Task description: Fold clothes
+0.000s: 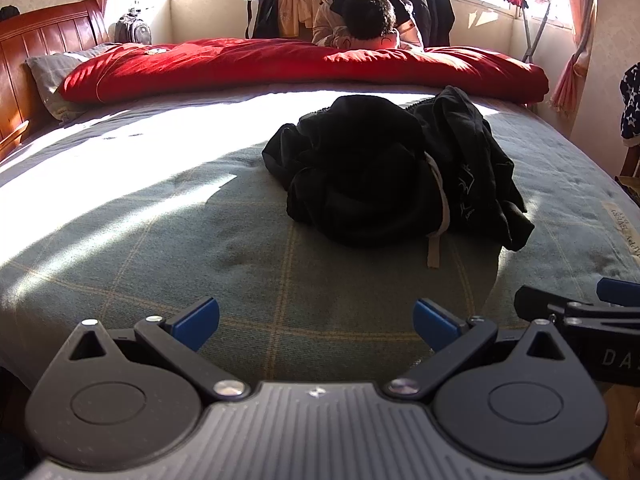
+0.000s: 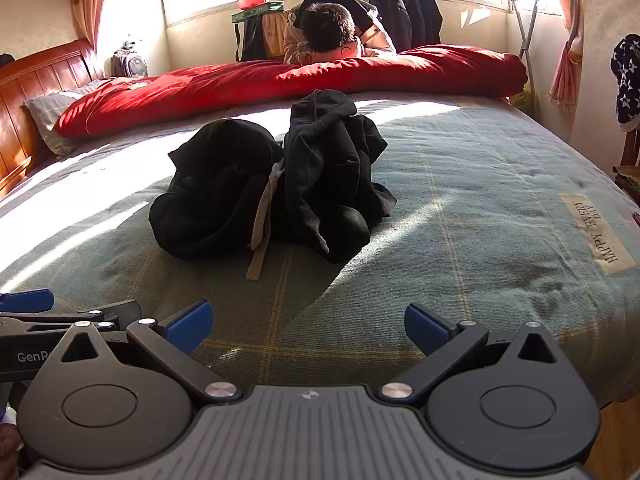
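We hold our left gripper [image 1: 316, 322], black-armed with blue pads, over the near edge of a bed, its jaws spread wide with nothing but bedding between them. Our right gripper [image 2: 308, 320], of the same build, hangs just beside it, its jaws likewise fully apart and empty; each tool shows at the edge of the other's view. Both point downward across the grey-green checked bedspread [image 1: 132, 248], which is crossed by thin yellow lines and cut by bands of hard sunlight. The crumpled black garment [image 1: 384, 172] lies unfolded in a heap at the middle of the bed, well ahead of both grippers and untouched, a pale flat drawstring [image 1: 434, 248] trailing out of its folds toward us. Behind it a red quilt [image 1: 280, 68] is rolled along the far side of the mattress. A person [image 1: 368, 16] leans on the quilt from beyond, head bowed, before bright windows and a rack of dark hanging coats [image 2: 404, 8].
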A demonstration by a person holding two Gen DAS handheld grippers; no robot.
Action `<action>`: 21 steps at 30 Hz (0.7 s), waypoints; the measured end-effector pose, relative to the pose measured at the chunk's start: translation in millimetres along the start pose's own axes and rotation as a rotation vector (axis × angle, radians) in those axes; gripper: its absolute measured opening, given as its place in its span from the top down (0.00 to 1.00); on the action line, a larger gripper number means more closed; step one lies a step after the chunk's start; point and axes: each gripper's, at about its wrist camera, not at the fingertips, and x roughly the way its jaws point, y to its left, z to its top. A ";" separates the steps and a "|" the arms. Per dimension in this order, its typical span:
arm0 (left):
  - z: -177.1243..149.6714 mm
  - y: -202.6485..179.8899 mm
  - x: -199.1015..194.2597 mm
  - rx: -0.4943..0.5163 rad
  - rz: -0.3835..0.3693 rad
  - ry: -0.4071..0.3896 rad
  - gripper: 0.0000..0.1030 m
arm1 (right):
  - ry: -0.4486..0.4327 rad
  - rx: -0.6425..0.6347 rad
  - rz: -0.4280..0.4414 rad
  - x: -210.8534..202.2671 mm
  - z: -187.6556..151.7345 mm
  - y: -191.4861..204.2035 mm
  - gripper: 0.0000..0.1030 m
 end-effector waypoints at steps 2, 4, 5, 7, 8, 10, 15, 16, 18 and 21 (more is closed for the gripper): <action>-0.2 0.2 -0.5 0.001 0.002 -0.001 0.00 | 0.000 0.001 0.000 0.2 0.5 0.1 0.00; -0.5 0.5 -1.4 0.002 0.003 -0.004 0.00 | 0.000 0.002 -0.001 0.4 1.1 0.2 0.00; -1.9 -0.4 -1.5 0.002 0.003 -0.005 0.00 | 0.000 0.003 -0.001 0.5 1.4 0.3 0.00; -2.2 -1.8 -1.8 0.004 0.007 -0.004 0.00 | 0.000 0.004 -0.001 0.6 1.9 0.4 0.00; -1.3 -2.2 -1.9 0.006 0.009 -0.002 0.00 | 0.000 0.005 -0.002 0.7 2.2 0.5 0.00; 0.6 -1.1 -0.8 0.003 0.009 0.007 0.00 | 0.002 0.006 0.000 -0.6 1.9 0.4 0.00; 0.4 -0.1 -0.2 0.005 0.007 0.008 0.00 | 0.001 -0.005 0.001 -1.1 1.9 -0.1 0.00; 0.5 -0.3 -0.2 0.006 0.007 0.008 0.00 | 0.001 -0.005 0.001 -0.8 2.2 -0.5 0.00; 0.3 -0.9 -0.1 0.007 0.009 0.007 0.00 | 0.001 -0.005 0.001 -0.4 2.0 -0.4 0.00; 0.0 -0.9 -0.7 0.008 0.010 0.006 0.00 | 0.000 -0.004 0.003 -0.1 1.0 -0.2 0.00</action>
